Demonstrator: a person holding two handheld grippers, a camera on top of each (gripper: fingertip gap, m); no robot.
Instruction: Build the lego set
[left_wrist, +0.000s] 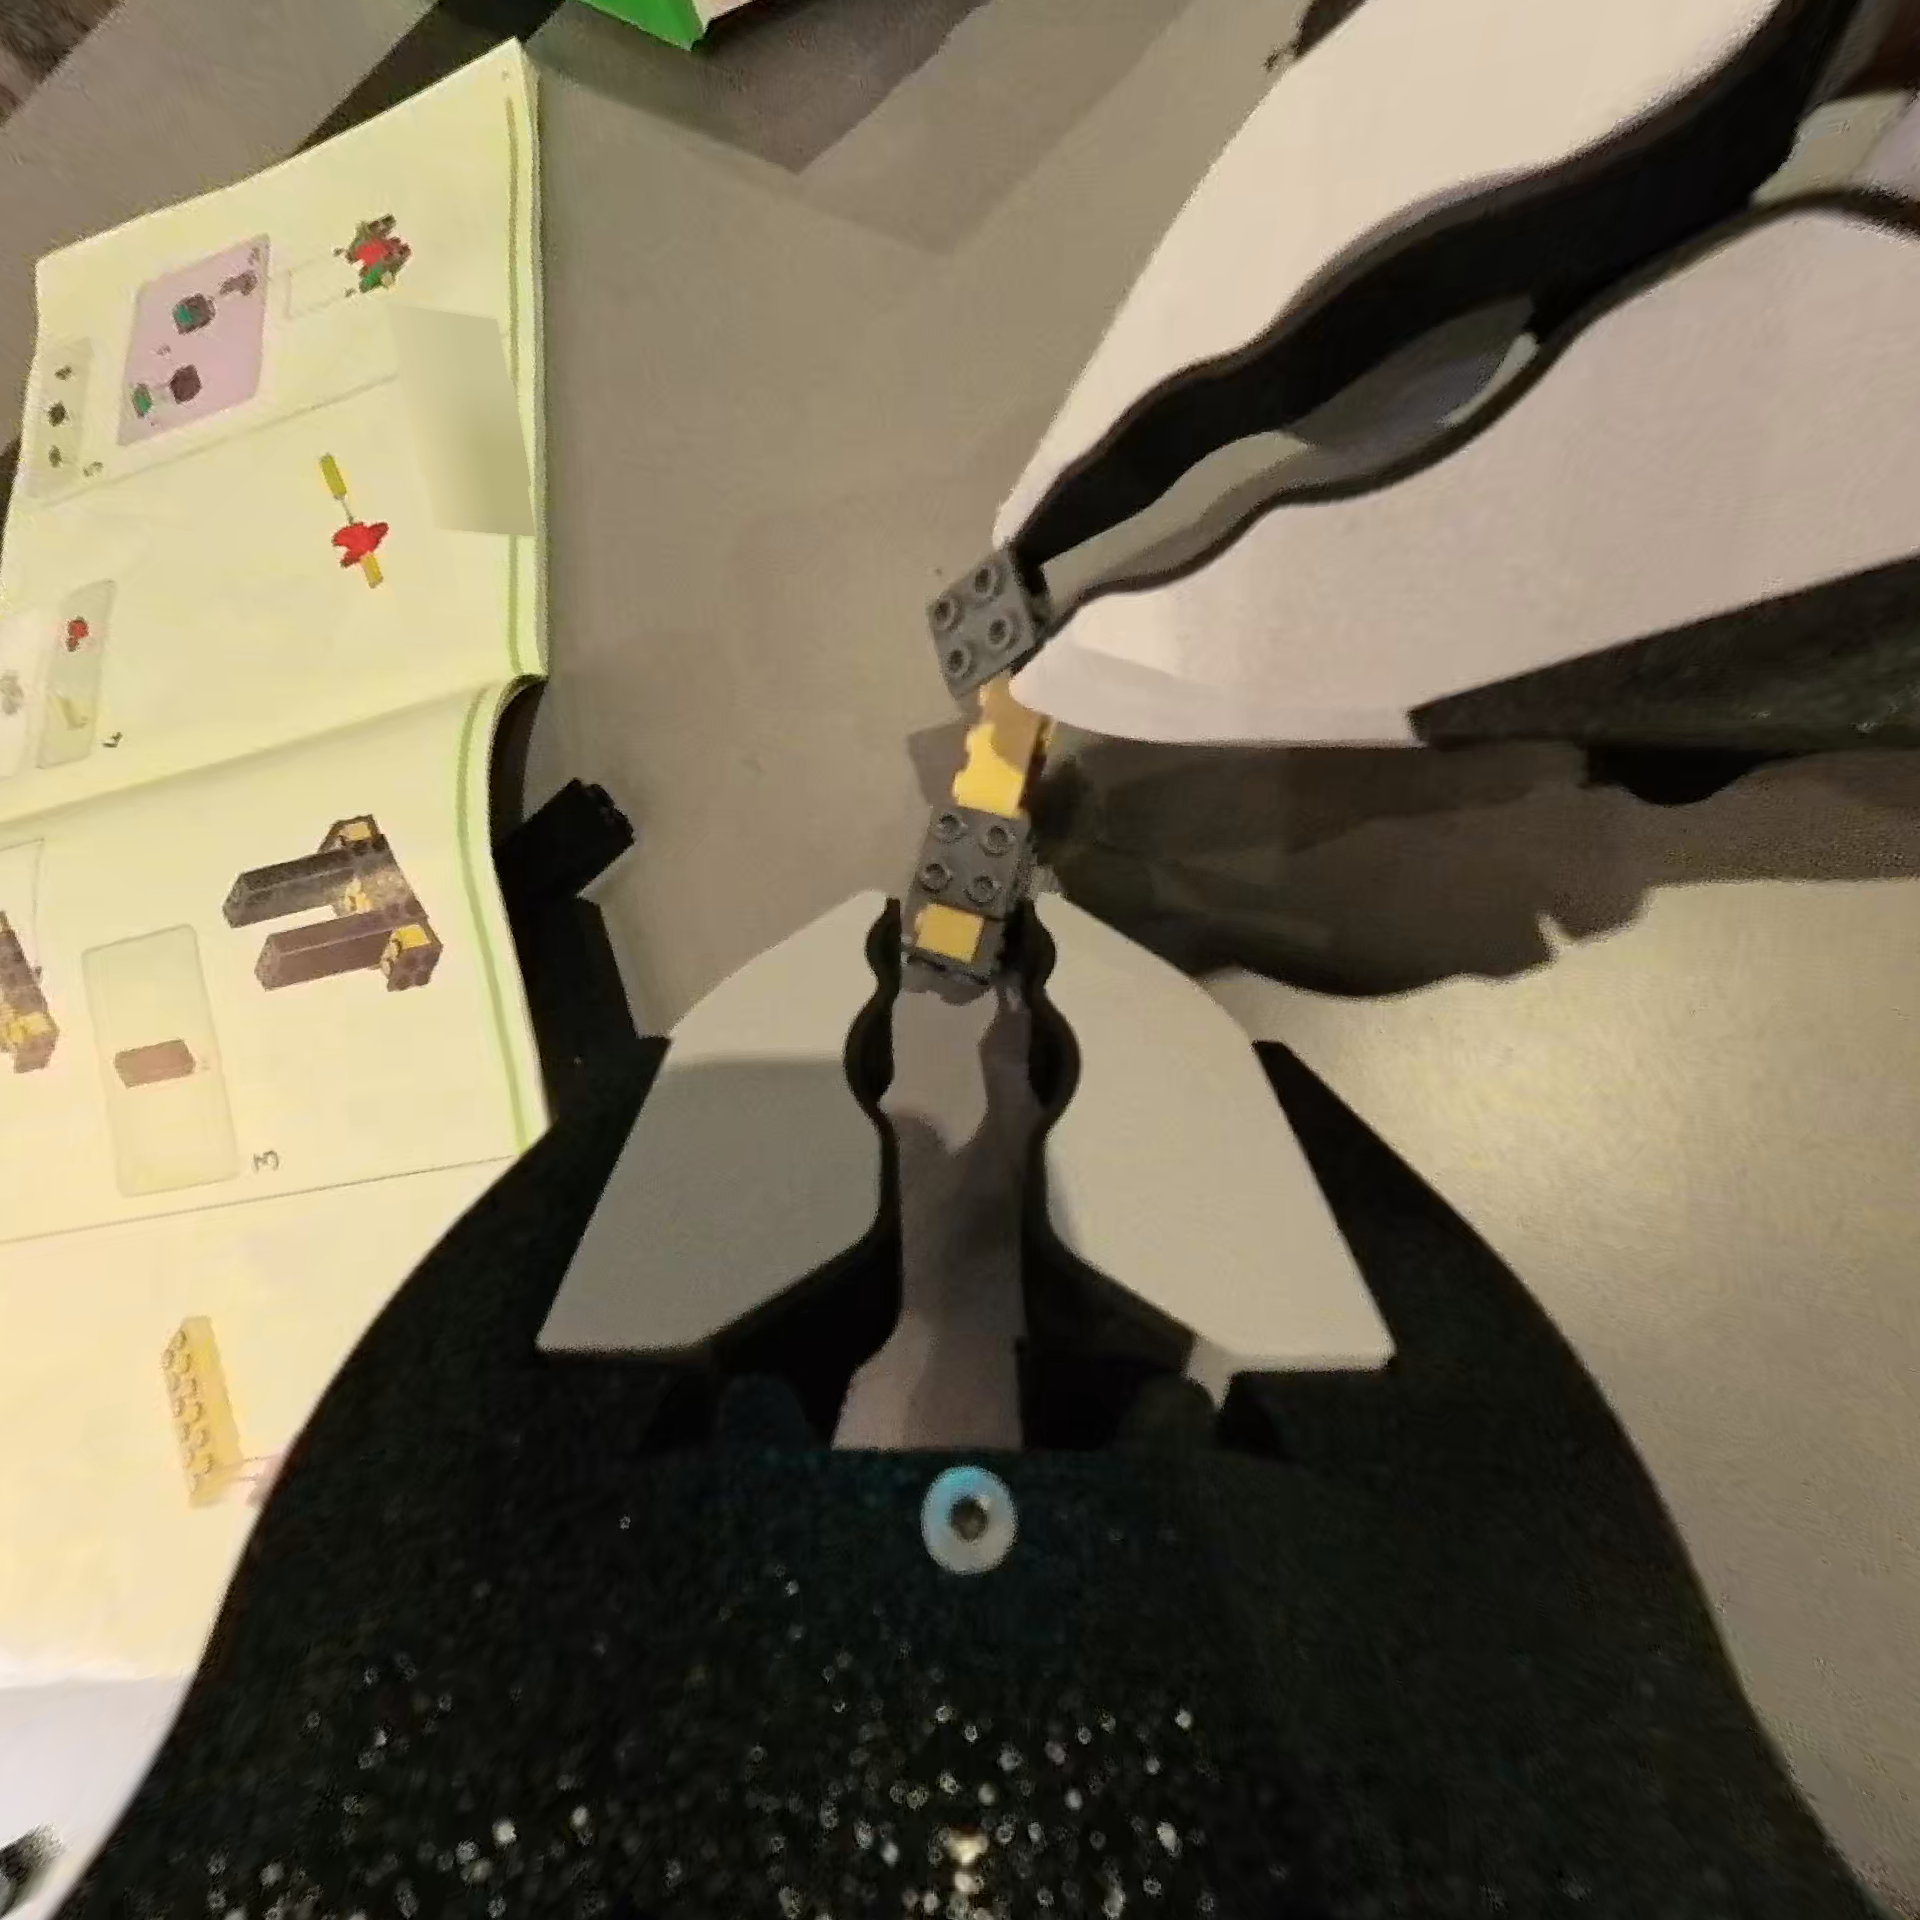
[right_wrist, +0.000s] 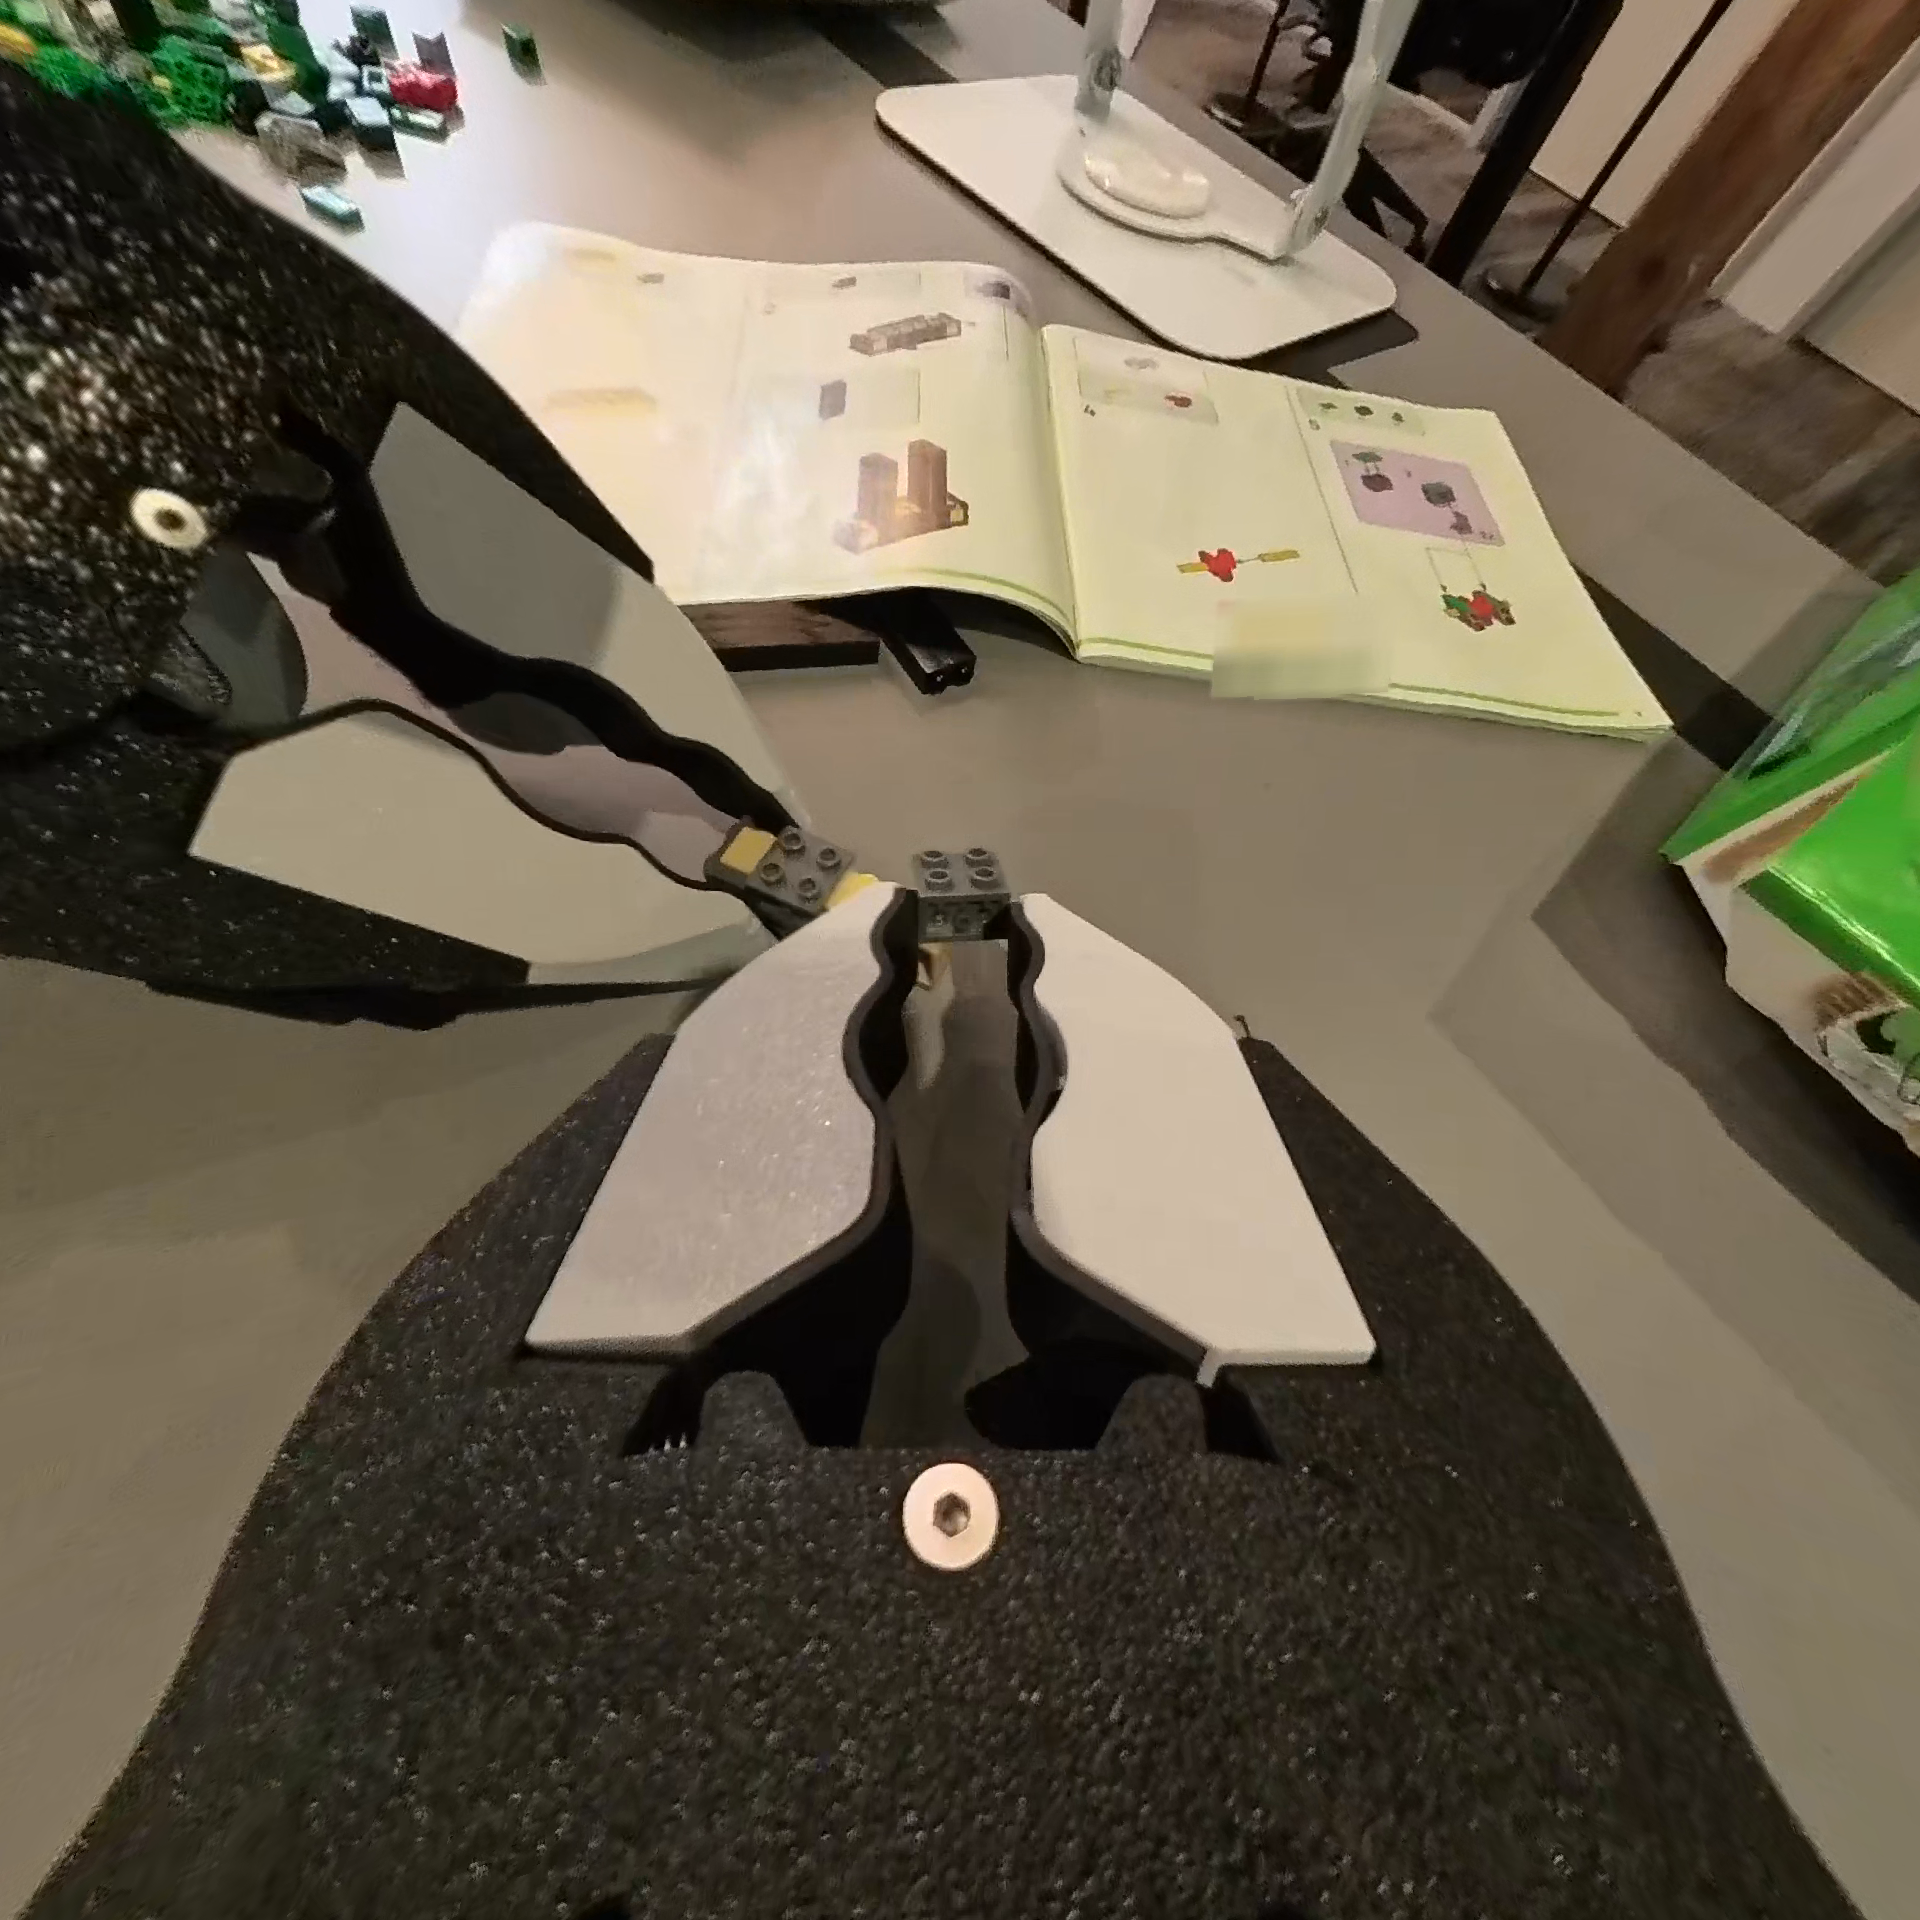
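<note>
Grey brick (right_wrist: 958, 896) pinched at right jaws' tips; studs apparently upward.

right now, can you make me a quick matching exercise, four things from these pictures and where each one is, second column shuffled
Things
1. grey 2x2 brick
2. grey and yellow assembly
3. instruction booklet
4. loose brick pile

Places
A. lying open on the table, beyond both grippers
B. pinched at the tips of the right gripper
C. far corner of the table, behind the left gripper in the right wrist view
D. pinched at the tips of the left gripper

Pairs: 1-B, 2-D, 3-A, 4-C
</note>
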